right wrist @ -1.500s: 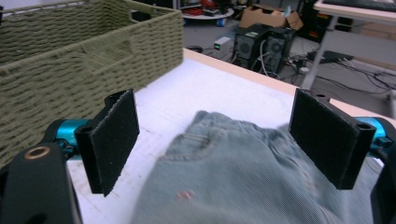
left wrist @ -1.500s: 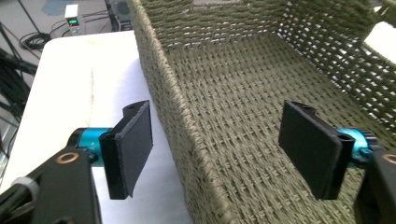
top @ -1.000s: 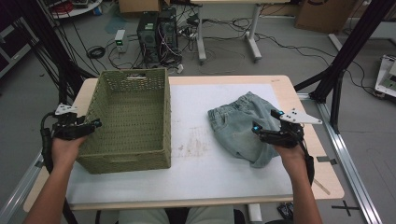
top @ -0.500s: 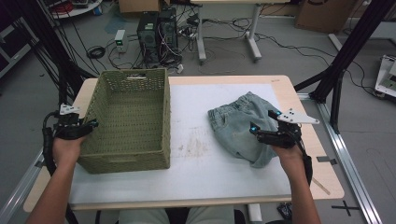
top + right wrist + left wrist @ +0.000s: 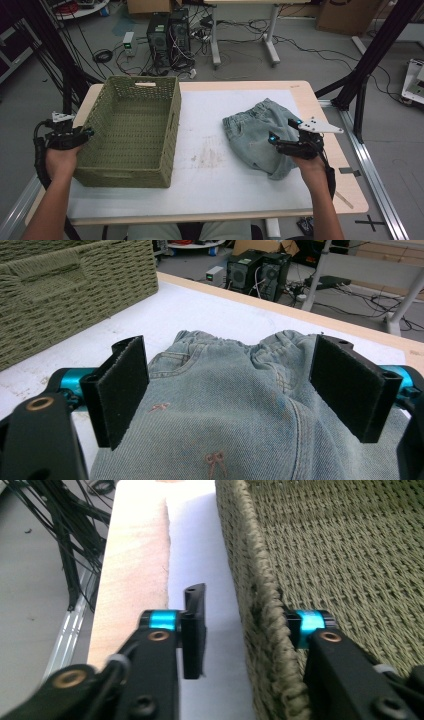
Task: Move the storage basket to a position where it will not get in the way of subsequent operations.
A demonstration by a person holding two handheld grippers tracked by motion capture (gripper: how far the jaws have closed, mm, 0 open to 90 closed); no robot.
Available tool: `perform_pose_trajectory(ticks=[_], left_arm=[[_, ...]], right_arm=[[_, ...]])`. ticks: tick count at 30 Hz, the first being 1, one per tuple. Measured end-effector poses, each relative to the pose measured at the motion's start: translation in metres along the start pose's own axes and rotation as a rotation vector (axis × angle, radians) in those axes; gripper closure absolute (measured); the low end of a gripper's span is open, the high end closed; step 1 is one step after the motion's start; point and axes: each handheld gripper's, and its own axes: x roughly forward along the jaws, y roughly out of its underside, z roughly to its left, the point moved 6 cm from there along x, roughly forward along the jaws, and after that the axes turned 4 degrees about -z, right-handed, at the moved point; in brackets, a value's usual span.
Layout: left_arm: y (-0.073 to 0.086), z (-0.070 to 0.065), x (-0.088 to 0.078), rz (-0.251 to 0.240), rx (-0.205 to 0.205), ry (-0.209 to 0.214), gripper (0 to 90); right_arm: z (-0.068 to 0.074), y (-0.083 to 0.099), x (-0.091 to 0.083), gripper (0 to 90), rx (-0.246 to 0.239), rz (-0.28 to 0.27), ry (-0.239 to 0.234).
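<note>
Left gripper [image 5: 245, 630] has been closing astride the basket [image 5: 131, 131] wall — not yet pinching; right gripper [image 5: 245, 385] hangs wide above the denim shorts [image 5: 257, 131], lining up.

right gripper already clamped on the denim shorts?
No. In the right gripper view the right gripper has its pads spread wide above the denim shorts, not pressing them.

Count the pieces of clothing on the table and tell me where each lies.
1. The denim shorts lie on the white mat, right of the green woven basket, under the right gripper. The basket looks bare inside, though its near wall hides a little.
</note>
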Motion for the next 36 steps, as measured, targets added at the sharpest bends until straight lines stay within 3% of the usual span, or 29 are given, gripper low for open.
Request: perform_pose_trajectory(ticks=[10,28,36], left_arm=[[0.004,0.014,-0.005,0.015,0.010,-0.030,67.9],[0.015,0.046,-0.017,0.032,-0.028,-0.086,68.8],[0.016,0.053,-0.017,0.041,-0.031,-0.105,68.7]], right_arm=[[-0.001,0.005,0.001,16.6,0.028,-0.012,-0.013],[-0.002,0.005,0.001,16.6,0.028,-0.010,-0.017],[-0.003,0.005,0.001,16.6,0.029,-0.007,-0.019]])
